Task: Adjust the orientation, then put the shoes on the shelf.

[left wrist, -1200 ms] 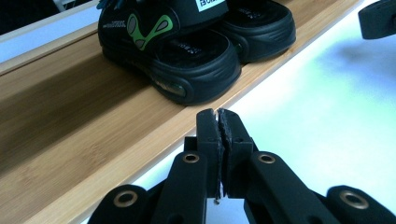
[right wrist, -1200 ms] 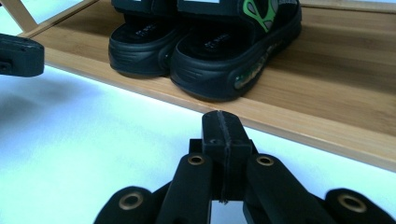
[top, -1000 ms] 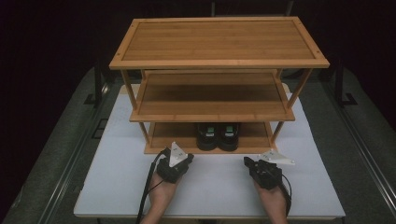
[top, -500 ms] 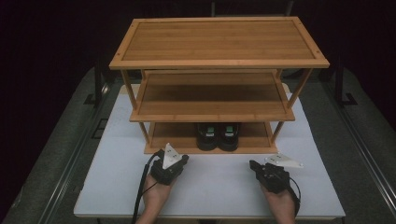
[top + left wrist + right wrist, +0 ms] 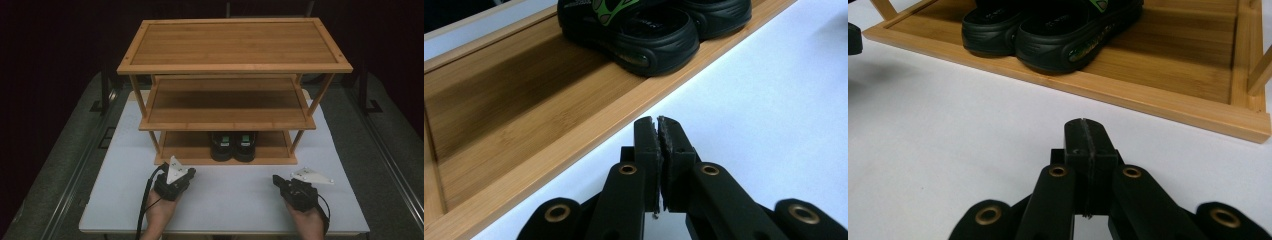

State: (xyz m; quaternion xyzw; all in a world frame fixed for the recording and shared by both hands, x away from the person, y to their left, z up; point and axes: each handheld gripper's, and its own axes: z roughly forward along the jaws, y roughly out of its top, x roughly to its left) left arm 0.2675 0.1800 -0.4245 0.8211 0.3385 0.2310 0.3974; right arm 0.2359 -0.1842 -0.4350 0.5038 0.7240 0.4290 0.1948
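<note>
Left gripper point(image 5: 175, 181): I am holding it low at my left, jaws pressing together with nothing between them. Right gripper point(image 5: 295, 190): I am holding it at my right, well apart from the other, jaws likewise pressing together, empty.

This looks like a staged recording room rather than a home: a white table point(image 5: 240, 200) stands alone against black, unlit surroundings on grey floor point(image 5: 60, 165), carrying only a wooden shoe rack point(image 5: 235, 65) holding black sandals point(image 5: 233, 145).
</note>
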